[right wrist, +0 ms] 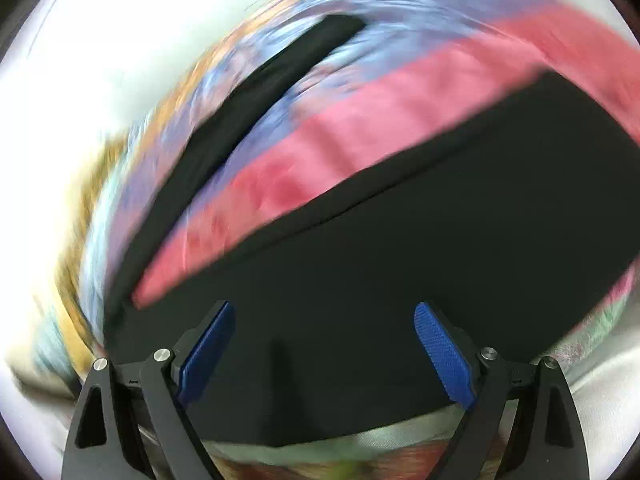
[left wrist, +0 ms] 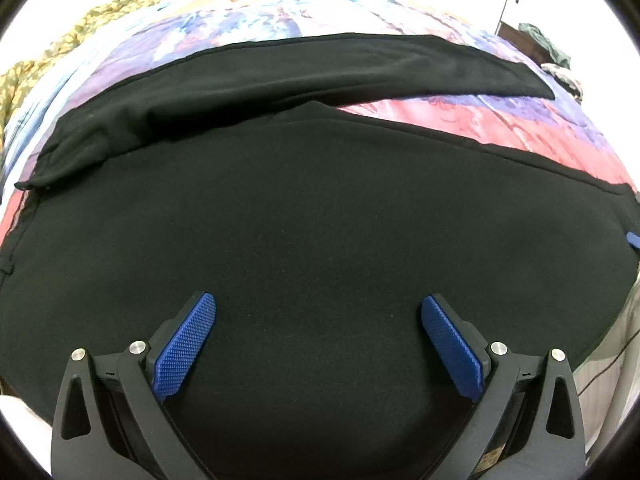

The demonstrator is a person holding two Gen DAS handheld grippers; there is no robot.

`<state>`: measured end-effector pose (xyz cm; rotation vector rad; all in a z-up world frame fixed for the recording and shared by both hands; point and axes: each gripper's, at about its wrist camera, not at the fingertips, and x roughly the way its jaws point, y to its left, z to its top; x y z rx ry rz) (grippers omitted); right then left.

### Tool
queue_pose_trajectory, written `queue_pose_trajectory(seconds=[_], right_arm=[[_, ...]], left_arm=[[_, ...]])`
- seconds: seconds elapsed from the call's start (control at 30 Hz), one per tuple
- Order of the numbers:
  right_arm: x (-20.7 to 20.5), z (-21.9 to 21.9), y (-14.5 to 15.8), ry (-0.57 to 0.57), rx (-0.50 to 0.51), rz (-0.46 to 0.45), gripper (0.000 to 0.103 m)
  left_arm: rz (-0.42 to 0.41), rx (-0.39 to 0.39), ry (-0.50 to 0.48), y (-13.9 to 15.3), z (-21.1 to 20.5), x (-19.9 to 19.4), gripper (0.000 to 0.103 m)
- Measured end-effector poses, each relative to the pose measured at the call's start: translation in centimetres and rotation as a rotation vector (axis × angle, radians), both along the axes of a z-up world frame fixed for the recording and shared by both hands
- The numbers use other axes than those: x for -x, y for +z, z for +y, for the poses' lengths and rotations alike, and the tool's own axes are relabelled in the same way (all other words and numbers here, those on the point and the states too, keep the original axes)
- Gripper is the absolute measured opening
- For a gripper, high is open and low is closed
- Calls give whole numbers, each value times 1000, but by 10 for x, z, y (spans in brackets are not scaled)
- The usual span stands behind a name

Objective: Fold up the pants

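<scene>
A: Where the black fabric pants (left wrist: 320, 220) lie spread, what's underneath?

B: A bed with a glossy pink, purple and blue patterned cover (left wrist: 500, 120). One leg (left wrist: 300, 68) stretches across farther back, the other toward the right.

A: Anything around them?

B: A yellow-green knitted blanket (left wrist: 52, 52) bunched at the far left edge.

A: And the claws?

B: The left claw (left wrist: 318, 320) is spread wide over the pants, gripping nothing. The right claw (right wrist: 324, 328) is likewise wide apart and empty, its view blurred.
</scene>
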<state>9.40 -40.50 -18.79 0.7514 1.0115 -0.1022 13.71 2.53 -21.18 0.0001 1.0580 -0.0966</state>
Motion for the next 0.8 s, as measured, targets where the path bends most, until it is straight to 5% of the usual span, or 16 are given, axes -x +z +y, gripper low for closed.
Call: queue_pose_trajectory(seconds=[0.1,0.47,0.8], right_arm=[[1,-1,1,-35,-7,-8,91],[-21,60,-5,150,364,95,103],[-5,44,-6,64,289,0,103]], left_arm=[[-4,-6,-6,-1,1,0,102],[-25,-6,-44,-1,0,-1,102],[-46,-33,-56,10,-2,1,102]])
